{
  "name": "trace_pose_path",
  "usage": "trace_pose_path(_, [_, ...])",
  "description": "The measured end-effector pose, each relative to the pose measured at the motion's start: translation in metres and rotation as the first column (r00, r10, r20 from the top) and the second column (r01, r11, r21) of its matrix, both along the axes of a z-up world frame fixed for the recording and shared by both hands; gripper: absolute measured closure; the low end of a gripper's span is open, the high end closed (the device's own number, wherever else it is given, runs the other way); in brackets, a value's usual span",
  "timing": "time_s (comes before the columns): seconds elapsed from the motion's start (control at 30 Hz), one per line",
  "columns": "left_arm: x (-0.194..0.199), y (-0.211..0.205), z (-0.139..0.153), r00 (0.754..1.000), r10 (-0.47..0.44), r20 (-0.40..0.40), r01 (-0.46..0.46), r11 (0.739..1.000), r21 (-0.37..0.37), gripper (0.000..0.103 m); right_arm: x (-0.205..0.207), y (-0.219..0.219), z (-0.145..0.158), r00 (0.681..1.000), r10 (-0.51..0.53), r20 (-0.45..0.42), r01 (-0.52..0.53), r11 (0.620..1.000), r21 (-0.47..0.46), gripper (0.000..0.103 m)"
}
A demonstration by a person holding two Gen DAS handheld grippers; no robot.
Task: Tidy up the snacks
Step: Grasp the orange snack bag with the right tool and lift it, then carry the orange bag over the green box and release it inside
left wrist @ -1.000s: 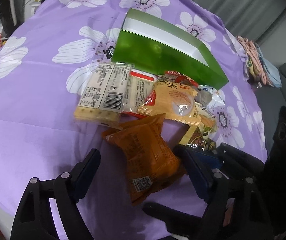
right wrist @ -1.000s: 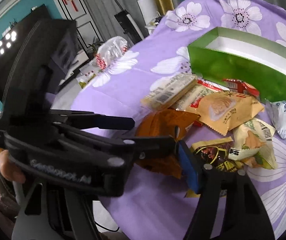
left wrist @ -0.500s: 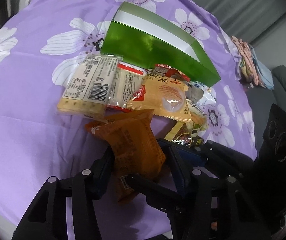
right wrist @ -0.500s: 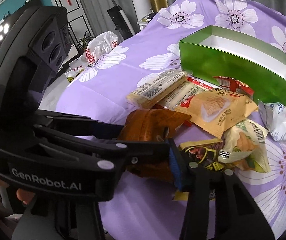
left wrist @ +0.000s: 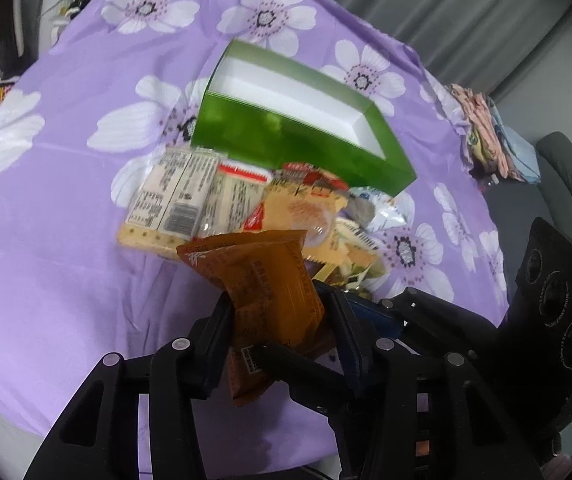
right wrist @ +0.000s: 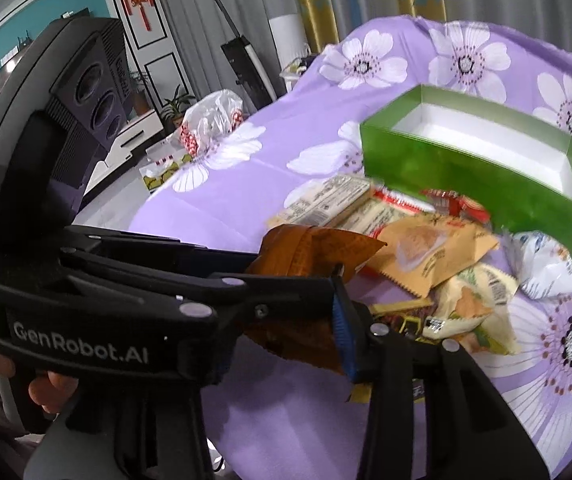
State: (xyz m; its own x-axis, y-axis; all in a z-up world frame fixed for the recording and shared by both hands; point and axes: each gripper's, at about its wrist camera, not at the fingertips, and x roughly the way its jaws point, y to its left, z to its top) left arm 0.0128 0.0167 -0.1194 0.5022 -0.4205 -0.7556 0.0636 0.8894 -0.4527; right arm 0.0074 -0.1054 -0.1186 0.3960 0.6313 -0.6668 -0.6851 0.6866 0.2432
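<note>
L gripper (left wrist: 274, 320) pinches crinkly orange foil packet (left wrist: 262, 280); glossy green box (left wrist: 298, 148) behind.

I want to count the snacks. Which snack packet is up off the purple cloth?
The orange packet. The left tool is pinching it and holding it up, while the other packets, like the tan one with the round cake picture, lie flat by the green box.

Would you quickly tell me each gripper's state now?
Left gripper: just closed on the orange packet.
Right gripper: just been closing; its grip cannot be told.
</note>
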Motion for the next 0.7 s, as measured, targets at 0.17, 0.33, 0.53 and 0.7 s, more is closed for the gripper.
trace_pose_path(0.17, [0.006,-0.006,0.024,0.998,-0.018,0.055,0.017,1.0,0.018,0.055,0.001,-0.006,0.018,0.998,-0.016,0.064,0.014,0.999,0.032,0.061])
trace_pose_path(0.33, [0.015,-0.013,0.042,0.995,-0.04,0.089,0.037,0.999,0.04,0.055,0.009,-0.014,0.029,0.994,-0.041,0.102,0.033,0.997,0.073,0.062])
trace_pose_path(0.53, [0.037,-0.026,0.065,0.989,-0.072,0.131,0.064,0.996,0.069,0.056,0.028,-0.027,0.046,0.984,-0.081,0.156,0.064,0.992,0.111,0.062])
trace_pose_path(0.7, [0.066,-0.04,0.084,0.98,-0.11,0.166,0.096,0.991,0.091,0.056,0.051,-0.041,0.061,0.972,-0.124,0.198,0.099,0.986,0.131,0.063])
